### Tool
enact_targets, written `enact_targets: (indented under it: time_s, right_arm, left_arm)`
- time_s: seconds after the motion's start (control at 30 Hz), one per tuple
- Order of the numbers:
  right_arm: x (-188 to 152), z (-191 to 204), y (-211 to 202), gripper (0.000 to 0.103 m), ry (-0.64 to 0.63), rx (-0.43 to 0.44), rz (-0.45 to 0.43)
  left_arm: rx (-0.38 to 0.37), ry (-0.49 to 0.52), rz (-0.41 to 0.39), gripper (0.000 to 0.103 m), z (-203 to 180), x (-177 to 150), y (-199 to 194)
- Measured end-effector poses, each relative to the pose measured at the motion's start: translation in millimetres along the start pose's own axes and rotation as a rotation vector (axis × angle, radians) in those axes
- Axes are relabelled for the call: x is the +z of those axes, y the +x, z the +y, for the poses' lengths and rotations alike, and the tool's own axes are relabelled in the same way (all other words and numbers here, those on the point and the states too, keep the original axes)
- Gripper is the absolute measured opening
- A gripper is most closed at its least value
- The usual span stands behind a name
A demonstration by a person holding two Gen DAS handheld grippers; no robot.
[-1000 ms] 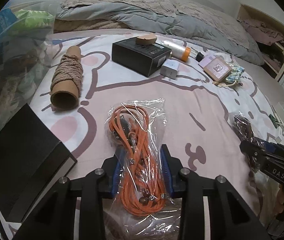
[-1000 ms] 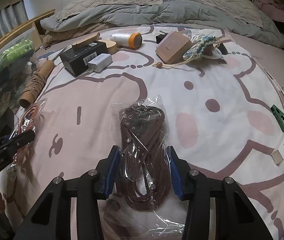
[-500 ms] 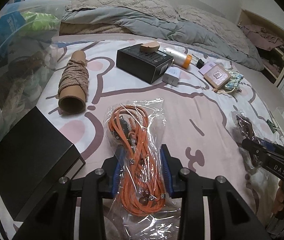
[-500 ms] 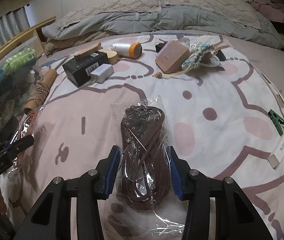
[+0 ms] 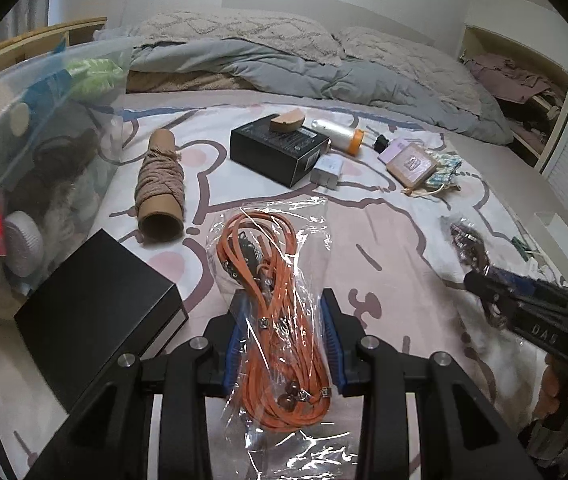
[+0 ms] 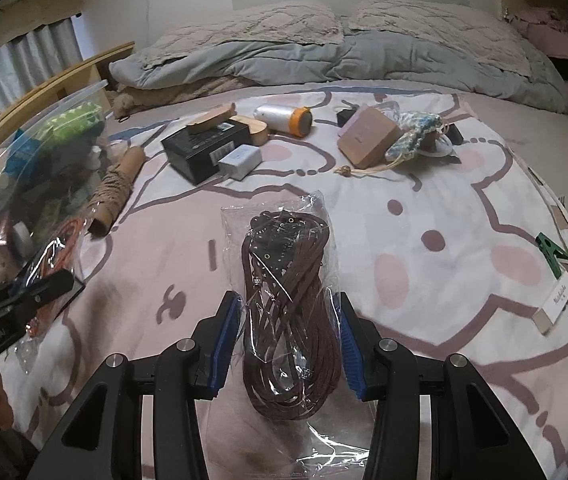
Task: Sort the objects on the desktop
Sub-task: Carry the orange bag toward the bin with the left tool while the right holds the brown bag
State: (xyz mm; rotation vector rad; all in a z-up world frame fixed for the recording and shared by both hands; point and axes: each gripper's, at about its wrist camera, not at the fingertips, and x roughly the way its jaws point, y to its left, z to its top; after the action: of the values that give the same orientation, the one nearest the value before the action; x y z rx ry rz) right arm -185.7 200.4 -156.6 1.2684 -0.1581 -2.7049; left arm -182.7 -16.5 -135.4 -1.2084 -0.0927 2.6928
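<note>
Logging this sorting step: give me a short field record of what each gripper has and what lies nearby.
left gripper: shut on clear plastic bag of orange cord
right gripper: shut on clear plastic bag of dark brown cord
surface: bedspread with pink cartoon print
left side: clear plastic storage bin, filled with mixed items
nearby: cardboard tube wound with tan twine; black rectangular box

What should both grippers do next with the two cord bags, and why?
Probably carry both toward the clear bin. The left gripper is shut on the orange cord bag, the right gripper on the brown cord bag; the bin at the left already holds sorted items.
</note>
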Motion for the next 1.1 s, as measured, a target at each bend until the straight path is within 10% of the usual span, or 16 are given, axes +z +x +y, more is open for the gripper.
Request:
enact_targets:
  time_s: [1.1]
  right_arm:
    - [-4,49,-57,0.047,-0.089,0.041,-0.137]
  left_arm:
    - [0.172,-0.064,-0.234,0.035,110,115,-137]
